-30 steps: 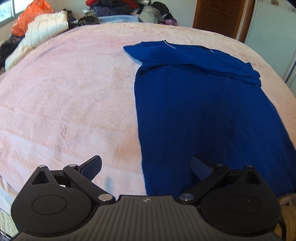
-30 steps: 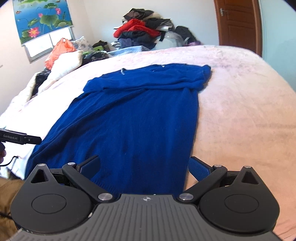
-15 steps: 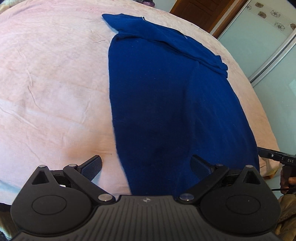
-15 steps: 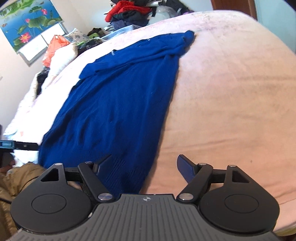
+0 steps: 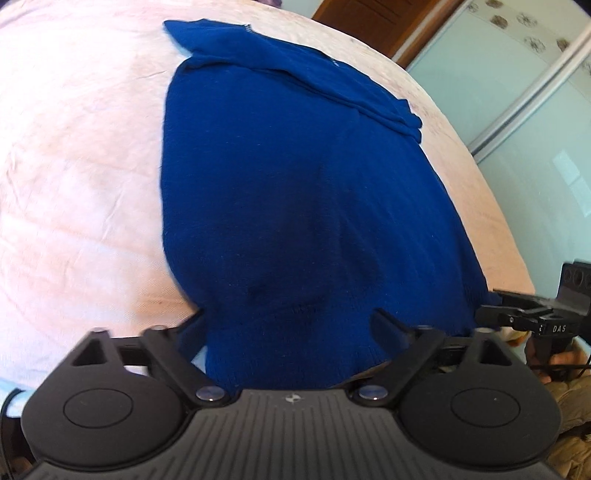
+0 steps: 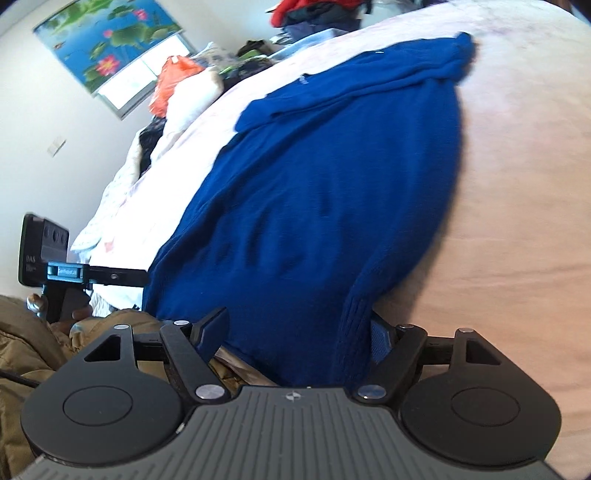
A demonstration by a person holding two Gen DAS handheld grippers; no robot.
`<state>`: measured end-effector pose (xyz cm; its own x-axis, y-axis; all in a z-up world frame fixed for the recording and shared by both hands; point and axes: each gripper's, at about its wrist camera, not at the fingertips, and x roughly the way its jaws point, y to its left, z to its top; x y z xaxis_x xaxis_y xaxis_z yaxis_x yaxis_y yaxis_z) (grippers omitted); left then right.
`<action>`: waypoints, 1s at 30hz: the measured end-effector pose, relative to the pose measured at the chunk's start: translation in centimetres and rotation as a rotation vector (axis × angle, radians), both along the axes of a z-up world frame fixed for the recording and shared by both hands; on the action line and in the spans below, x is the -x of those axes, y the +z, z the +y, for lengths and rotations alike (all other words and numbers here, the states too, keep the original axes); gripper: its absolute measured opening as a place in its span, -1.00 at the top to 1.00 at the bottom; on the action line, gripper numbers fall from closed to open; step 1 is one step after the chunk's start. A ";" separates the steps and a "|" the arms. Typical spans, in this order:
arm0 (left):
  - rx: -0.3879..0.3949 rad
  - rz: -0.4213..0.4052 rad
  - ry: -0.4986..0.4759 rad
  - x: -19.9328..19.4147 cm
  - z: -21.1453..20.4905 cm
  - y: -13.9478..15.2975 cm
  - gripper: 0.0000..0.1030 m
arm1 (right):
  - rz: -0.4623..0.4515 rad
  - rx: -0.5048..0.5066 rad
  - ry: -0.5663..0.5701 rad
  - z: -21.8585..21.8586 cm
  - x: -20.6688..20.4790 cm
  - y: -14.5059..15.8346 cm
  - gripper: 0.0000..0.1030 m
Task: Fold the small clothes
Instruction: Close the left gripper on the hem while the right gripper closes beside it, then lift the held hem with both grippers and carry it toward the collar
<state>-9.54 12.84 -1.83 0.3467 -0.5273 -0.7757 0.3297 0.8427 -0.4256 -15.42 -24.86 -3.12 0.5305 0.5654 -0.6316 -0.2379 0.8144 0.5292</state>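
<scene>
A dark blue sweater (image 5: 295,177) lies flat on the pink bed (image 5: 81,192), its sleeves folded across the far end. My left gripper (image 5: 290,321) sits at the sweater's near left hem corner. Its jaws are closing, with bunched hem cloth filling the gap between them. My right gripper (image 6: 295,332) is at the near right hem corner of the same sweater (image 6: 332,206). Its jaws are closing too, with hem between the fingers (image 6: 378,338). Each view catches the other tool at the hem: the right gripper (image 5: 532,319) and the left gripper (image 6: 96,275).
Piled clothes (image 6: 314,14), an orange bag (image 6: 173,81) and a white quilt (image 6: 192,96) crowd the bed's far side under a lotus picture (image 6: 107,40). A wooden door (image 5: 384,26) and sliding glass panels (image 5: 517,110) stand beyond. A person's tan jacket (image 6: 33,350) is near the bed's edge.
Both grippers tipped down toward the near hem and their jaws narrowed. The hem cloth, earlier lying flat under wide fingers, now bunches up between each pair.
</scene>
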 end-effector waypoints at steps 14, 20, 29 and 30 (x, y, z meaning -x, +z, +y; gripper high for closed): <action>-0.103 -0.153 -0.058 0.4 -2.4 2.7 0.84 | -0.082 0.059 -0.031 1.0 0.1 1.5 0.68; -0.079 -0.310 -0.034 -0.9 -3.4 6.9 0.84 | -0.202 0.025 -0.073 0.1 -1.6 4.5 0.68; -0.085 -0.449 0.064 -3.8 -4.3 10.7 0.84 | -0.365 0.040 -0.105 -0.9 -5.1 8.7 0.68; -0.086 -0.444 0.075 -4.2 -4.3 10.8 0.84 | -0.375 0.047 -0.110 -0.9 -5.4 9.0 0.68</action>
